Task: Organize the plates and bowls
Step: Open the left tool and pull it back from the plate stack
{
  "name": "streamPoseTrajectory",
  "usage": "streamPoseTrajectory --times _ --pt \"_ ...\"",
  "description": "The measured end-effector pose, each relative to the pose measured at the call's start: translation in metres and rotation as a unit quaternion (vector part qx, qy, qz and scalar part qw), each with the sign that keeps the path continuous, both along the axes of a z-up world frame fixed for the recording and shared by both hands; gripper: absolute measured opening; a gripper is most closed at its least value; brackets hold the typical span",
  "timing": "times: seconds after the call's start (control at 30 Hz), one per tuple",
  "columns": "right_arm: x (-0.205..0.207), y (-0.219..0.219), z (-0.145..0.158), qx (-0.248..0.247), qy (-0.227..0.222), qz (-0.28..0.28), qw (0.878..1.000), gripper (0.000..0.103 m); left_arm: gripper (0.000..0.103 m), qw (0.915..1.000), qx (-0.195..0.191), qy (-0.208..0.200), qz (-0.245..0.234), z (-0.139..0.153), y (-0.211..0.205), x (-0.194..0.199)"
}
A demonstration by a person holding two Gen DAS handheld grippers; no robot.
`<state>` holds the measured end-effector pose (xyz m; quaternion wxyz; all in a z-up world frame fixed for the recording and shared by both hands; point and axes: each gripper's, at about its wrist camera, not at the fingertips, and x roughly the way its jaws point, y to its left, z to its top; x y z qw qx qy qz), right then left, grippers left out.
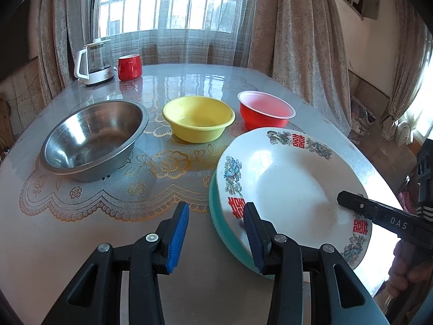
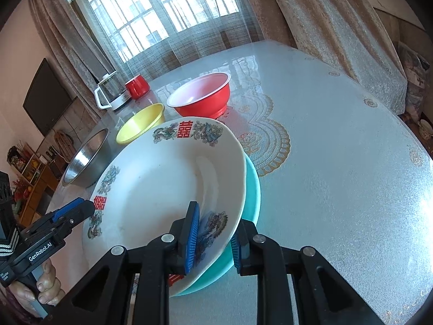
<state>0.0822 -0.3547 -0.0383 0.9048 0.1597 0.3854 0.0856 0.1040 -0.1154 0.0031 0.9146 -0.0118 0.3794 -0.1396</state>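
A white plate (image 1: 286,178) with red characters and dragon patterns lies tilted on a teal plate (image 1: 224,233) at the near right of the table. My right gripper (image 2: 213,243) is shut on the white plate's (image 2: 162,184) near rim, one pad on its top face and the other below, against the teal plate (image 2: 251,192). I cannot tell whether the teal rim is pinched too. My left gripper (image 1: 216,235) stands open over the bare table, its right finger at the plates' left edge and nothing between its pads. In the right wrist view the left gripper (image 2: 86,208) reaches the white plate's left rim.
A steel bowl (image 1: 92,138), a yellow bowl (image 1: 197,119) and a red bowl (image 1: 265,111) stand in a row behind the plates. A glass kettle (image 1: 94,62) and a red mug (image 1: 130,66) sit at the far left. The table's edge (image 1: 379,178) runs close on the right.
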Motion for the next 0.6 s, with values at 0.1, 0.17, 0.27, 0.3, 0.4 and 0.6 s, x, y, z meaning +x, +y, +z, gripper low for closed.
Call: streamPoseTrajectory --times 0.1,0.17,0.27,0.3,0.4,0.6 --pt "0.002 -0.002 -0.001 0.004 0.006 -0.006 1.000 0.030 0.047 1.0000 0.003 -0.005 0.007 0.002 0.004 -0.002" --pt "0.002 -0.004 0.000 0.010 0.006 -0.014 1.000 0.032 0.047 0.9999 0.000 0.000 0.013 0.002 0.010 -0.003" --pt "0.003 -0.011 0.008 0.011 -0.007 -0.040 0.999 0.034 0.050 0.9997 -0.001 0.001 0.026 0.002 0.020 -0.004" --pt "0.003 -0.013 0.012 0.011 -0.013 -0.049 0.999 0.034 0.050 0.9995 0.000 0.002 0.031 0.002 0.024 -0.005" --pt "0.005 -0.013 0.024 0.009 -0.032 -0.062 0.998 0.036 0.050 0.9988 -0.016 0.000 0.046 0.006 0.040 -0.008" --pt "0.017 0.017 0.045 0.010 -0.058 -0.030 0.998 0.038 0.054 0.9946 -0.023 0.007 0.101 0.004 0.076 -0.005"
